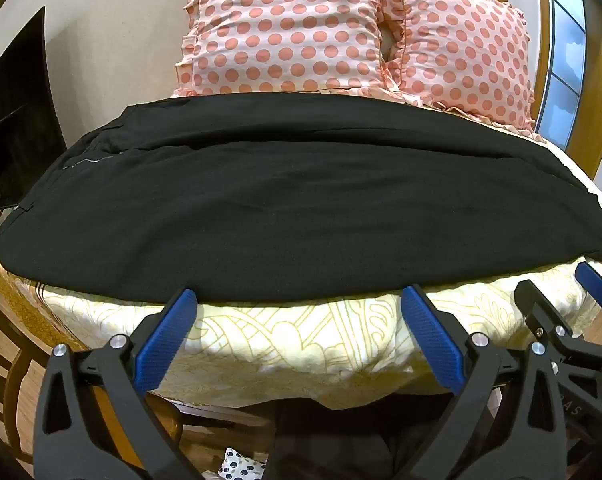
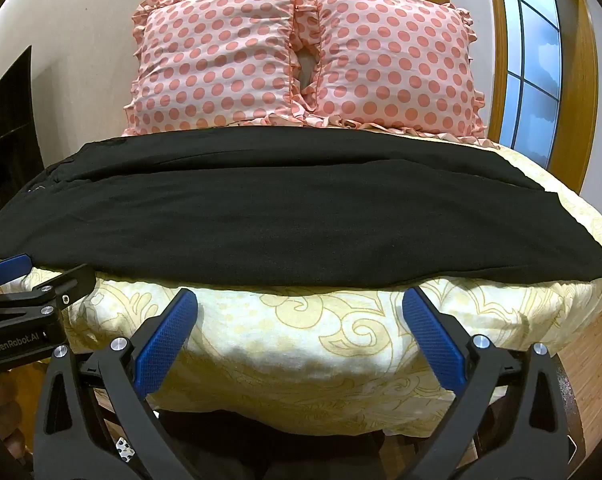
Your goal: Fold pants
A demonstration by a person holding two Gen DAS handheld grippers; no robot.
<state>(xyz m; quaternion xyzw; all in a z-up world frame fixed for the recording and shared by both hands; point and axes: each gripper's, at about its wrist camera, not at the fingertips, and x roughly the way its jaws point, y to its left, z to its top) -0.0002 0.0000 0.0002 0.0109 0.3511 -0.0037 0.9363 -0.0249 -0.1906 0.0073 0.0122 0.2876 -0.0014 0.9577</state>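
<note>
Black pants (image 1: 285,208) lie flat across the bed, folded lengthwise, waistband at the left, legs running right; they also show in the right wrist view (image 2: 285,216). My left gripper (image 1: 301,300) is open and empty, its blue fingertips at the pants' near edge. My right gripper (image 2: 301,300) is open and empty, just short of the near edge. The right gripper shows at the right of the left wrist view (image 1: 561,292). The left gripper shows at the left of the right wrist view (image 2: 37,272).
The bed has a cream sheet with a yellow pattern (image 2: 301,344). Two pink polka-dot pillows (image 2: 301,56) stand behind the pants. A dark screen (image 1: 17,120) is at the left, a window (image 2: 529,60) at the right. Wooden floor lies below the bed's front edge.
</note>
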